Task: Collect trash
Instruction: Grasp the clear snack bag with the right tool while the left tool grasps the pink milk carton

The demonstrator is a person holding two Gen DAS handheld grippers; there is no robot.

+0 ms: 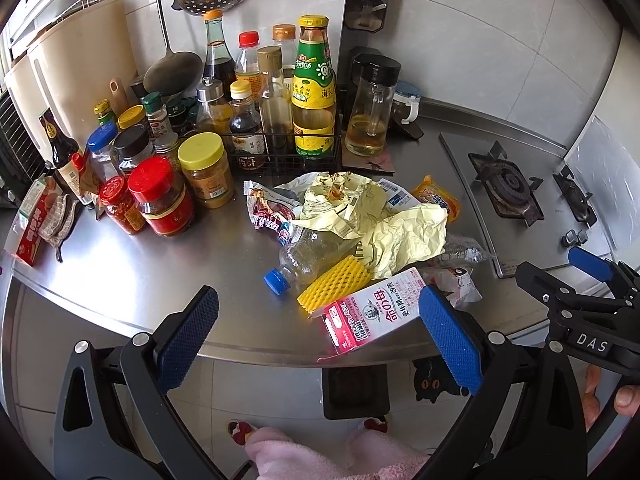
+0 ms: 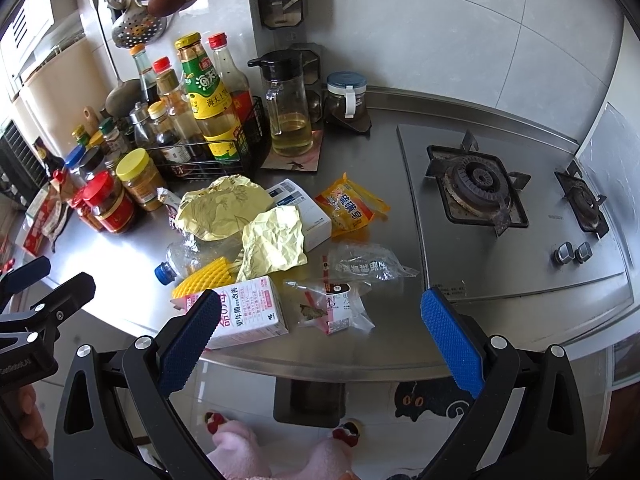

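While level, both hand-held grippers point(image 1: 318, 342) point(image 2: 320, 342) gape.

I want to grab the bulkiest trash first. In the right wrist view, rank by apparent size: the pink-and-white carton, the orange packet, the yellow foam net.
1. Pink-and-white carton, though it lies nearest the camera, which inflates it.
2. Orange packet.
3. Yellow foam net, partly hidden behind the carton, so its rank below the packet is unsure.

"DAS" was printed on the right gripper point(image 1: 592, 346) body. The pink-white carton point(image 2: 248, 312) read "命の母" and "更年期". The tall yellow-capped bottle point(image 2: 208, 96) at the far left read "海天". The orange packet point(image 2: 352, 204) had Chinese characters, too small to be sure of.
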